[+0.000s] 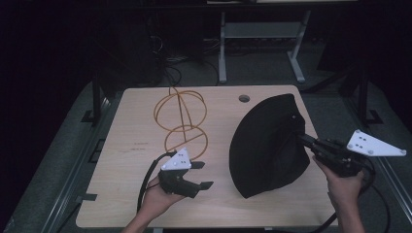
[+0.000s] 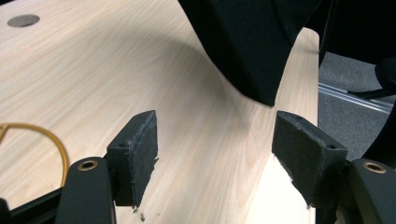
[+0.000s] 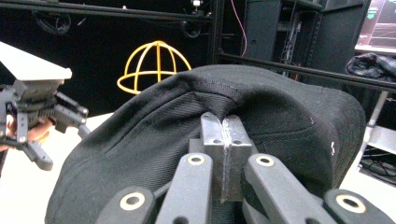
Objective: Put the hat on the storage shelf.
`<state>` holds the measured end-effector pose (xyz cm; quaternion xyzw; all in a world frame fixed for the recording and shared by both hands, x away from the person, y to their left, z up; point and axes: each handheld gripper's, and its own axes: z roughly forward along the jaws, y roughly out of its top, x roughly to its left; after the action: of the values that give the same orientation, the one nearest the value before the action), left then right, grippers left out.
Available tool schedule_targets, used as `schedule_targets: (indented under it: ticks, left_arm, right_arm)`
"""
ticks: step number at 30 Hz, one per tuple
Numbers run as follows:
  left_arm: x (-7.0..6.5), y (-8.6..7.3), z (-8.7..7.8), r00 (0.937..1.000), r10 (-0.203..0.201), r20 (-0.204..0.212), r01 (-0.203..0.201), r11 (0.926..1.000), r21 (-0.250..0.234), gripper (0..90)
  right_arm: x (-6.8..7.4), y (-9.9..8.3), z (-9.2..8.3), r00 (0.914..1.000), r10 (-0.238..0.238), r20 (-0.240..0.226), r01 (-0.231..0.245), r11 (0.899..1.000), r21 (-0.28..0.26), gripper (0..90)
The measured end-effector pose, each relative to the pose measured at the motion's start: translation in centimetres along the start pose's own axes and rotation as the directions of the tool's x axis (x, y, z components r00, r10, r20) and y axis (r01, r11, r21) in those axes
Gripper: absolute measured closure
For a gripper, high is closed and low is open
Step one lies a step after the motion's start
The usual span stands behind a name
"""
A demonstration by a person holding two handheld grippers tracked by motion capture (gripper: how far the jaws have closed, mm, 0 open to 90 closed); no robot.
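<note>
Bare tabletop (image 1: 126, 145) is lying open across the left and lower centre of the high view. The black hat (image 1: 269, 145) is blocking the right half, and the orange wire frame (image 1: 180, 119) is standing in the upper centre, leaving a passable strip of wood between them.

Black cap (image 1: 269, 145): dark twill fabric with stitched seams, crown rounded, my item in hand. My right gripper (image 1: 303, 139) pinches a fold of its cloth between closed jaws, at the cap's right edge. The cap stands tipped up on the right half of the table, lower edge near the front, brim side facing left.
</note>
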<state>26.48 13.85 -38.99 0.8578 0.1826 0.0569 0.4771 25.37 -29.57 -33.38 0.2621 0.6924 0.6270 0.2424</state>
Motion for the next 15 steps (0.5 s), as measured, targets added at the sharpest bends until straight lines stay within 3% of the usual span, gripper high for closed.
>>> schedule_targets:
  ticks: [6, 15]
  left_arm:
    - [-0.1, -1.4, -0.4, 0.9997, 0.018, -0.016, -0.018, 0.9997, 0.017, 28.9]
    - [0.2, -3.0, -0.5, 0.9999, -0.009, -0.013, 0.009, 0.9999, 0.012, 28.3]
  right_arm:
    - [-0.4, 1.0, 1.0, 0.9999, 0.007, -0.007, -0.007, 1.000, -0.015, 90.0]
    - [-0.5, 2.6, 3.0, 0.9995, 0.022, -0.021, -0.023, 1.000, -0.021, 90.0]
